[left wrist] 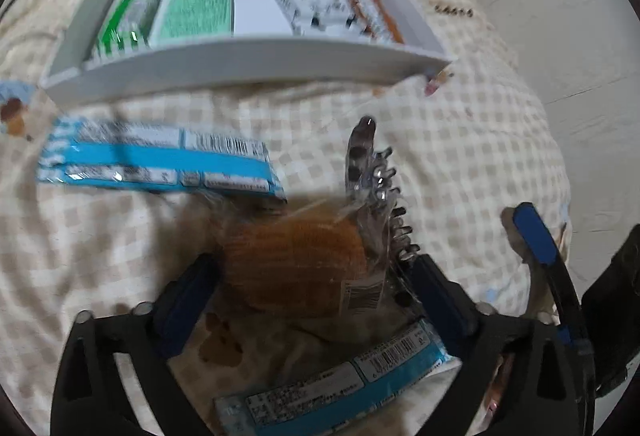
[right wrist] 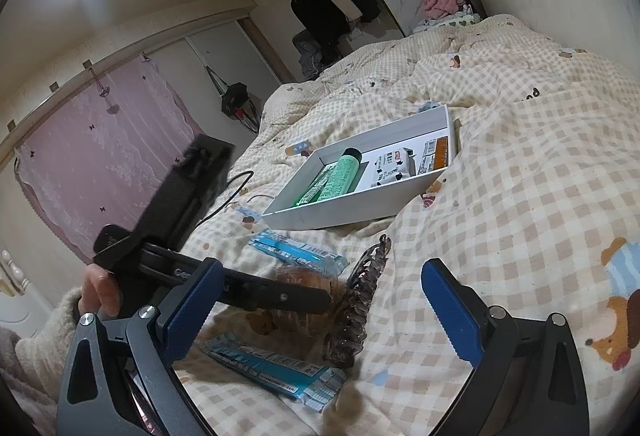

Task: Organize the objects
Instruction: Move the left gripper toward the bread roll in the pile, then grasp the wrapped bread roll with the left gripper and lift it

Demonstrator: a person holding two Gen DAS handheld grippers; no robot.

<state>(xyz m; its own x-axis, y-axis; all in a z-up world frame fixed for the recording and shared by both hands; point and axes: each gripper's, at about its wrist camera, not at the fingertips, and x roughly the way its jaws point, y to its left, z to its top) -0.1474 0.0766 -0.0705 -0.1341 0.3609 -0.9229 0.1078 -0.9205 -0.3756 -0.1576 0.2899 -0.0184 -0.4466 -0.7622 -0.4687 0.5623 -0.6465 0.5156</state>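
A wrapped brown bun (left wrist: 296, 264) lies on the checked quilt between my left gripper's (left wrist: 316, 288) blue pads, which stand open around it; I cannot tell if they touch it. A dark hair claw clip (left wrist: 380, 196) lies against its right side. Two blue snack packets lie near: one ahead left (left wrist: 156, 160), one under the gripper (left wrist: 340, 376). A white tray (left wrist: 240, 64) ahead holds a green tube, green packets and white and orange packets. My right gripper (right wrist: 320, 312) is open and empty, hovering over the clip (right wrist: 356, 300), bun (right wrist: 304, 288) and packets (right wrist: 272, 364). The tray (right wrist: 340, 212) lies beyond.
The quilt (right wrist: 520, 176) covers the whole bed, with folds and bumps. A black cable (right wrist: 236, 192) runs left of the tray. The bed edge and pale floor (left wrist: 540, 16) are at the right in the left wrist view. A clothes rack and pink curtain stand far off.
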